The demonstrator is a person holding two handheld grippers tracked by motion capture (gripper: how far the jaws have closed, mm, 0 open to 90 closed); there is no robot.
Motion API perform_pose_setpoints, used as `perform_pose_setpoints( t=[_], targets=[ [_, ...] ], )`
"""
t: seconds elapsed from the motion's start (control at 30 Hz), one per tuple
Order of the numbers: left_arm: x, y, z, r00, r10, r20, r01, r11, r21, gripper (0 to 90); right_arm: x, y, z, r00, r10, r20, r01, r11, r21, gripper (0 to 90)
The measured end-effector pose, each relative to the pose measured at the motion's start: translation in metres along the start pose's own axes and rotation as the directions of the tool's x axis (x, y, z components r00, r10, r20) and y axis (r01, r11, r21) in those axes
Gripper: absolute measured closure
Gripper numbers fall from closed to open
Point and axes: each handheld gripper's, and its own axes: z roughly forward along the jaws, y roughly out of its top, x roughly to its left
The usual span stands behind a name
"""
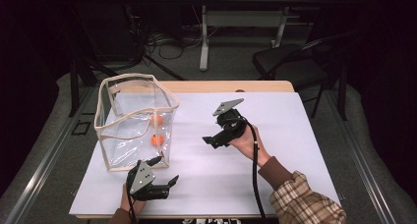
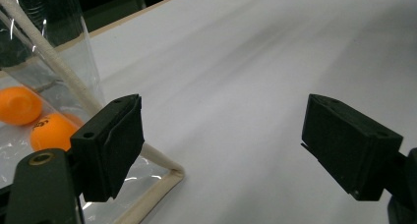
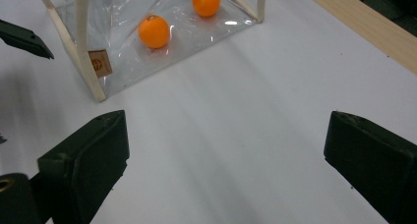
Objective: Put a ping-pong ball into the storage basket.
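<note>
A clear plastic bag (image 1: 129, 77) with cream trim stands open on the left of the white table cover (image 1: 280, 130). Two orange balls lie inside it, one (image 1: 157, 139) nearer me and one (image 1: 156, 120) behind. My left gripper (image 1: 167, 170) rests near the front edge, just in front of the bag's near corner, jaws open and empty. Its view has the bag's corner trim (image 2: 162, 182) and both balls (image 2: 49, 130) (image 2: 18, 105) at the left. My right gripper (image 1: 212, 141) hovers mid-table, right of the bag, open with nothing between its jaws, facing the bag (image 3: 101, 62) and the balls (image 3: 154, 31) (image 3: 205, 1).
A dark chair (image 1: 290, 62) stands beyond the table's far right corner. Cables (image 1: 167, 42) lie on the floor behind, near another table's leg (image 1: 203, 37). The wooden table edge (image 1: 226, 86) shows at the back. White cover spreads right of the right hand.
</note>
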Motion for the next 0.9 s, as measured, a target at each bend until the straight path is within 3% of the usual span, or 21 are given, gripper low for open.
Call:
perform_pose_setpoints(
  t=[0.9],
  targets=[
    [0.000,-0.001,-0.002,0.9999,-0.002,-0.010,0.002,1.0000,-0.001,15.9,0.004,-0.060,-0.011,0.9989,0.038,0.029,-0.039,0.999,0.038,1.4]
  ],
)
